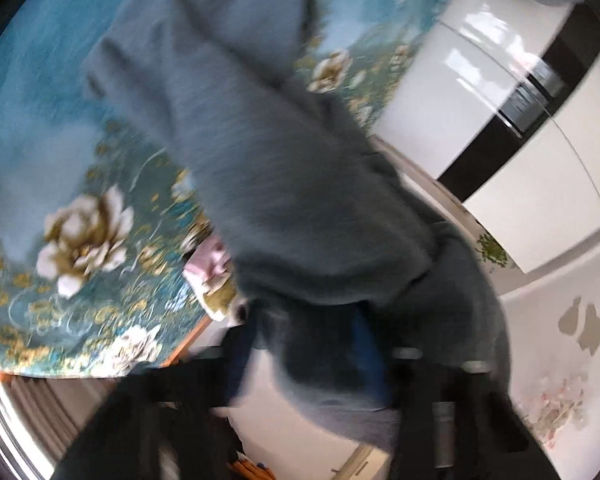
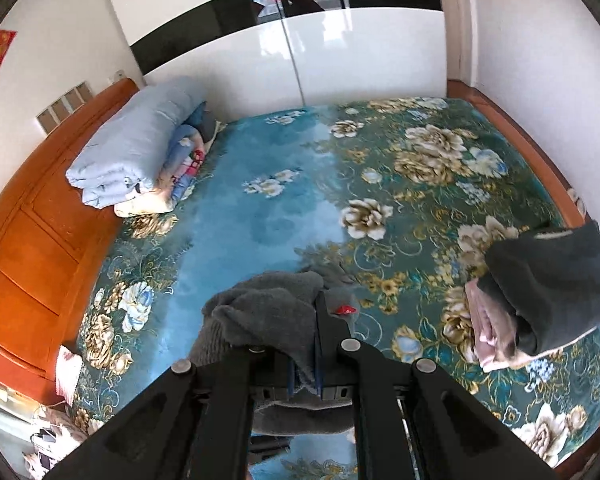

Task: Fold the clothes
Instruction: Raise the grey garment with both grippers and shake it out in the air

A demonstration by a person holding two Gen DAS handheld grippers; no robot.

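Right claw shut tight, fingers squeezed together on a bunch of grey cloth, pointing toward 12 o'clock. Left claw low at 6 o'clock, blurry and mostly covered by cloth, so open or shut cannot be told.

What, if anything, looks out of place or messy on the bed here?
Nothing is spilled or damaged. The grey garment is bunched in the right tongs, mid-fold. On the bedspread, a dark garment sits on folded pink clothes, and folded quilts are stacked by the headboard.
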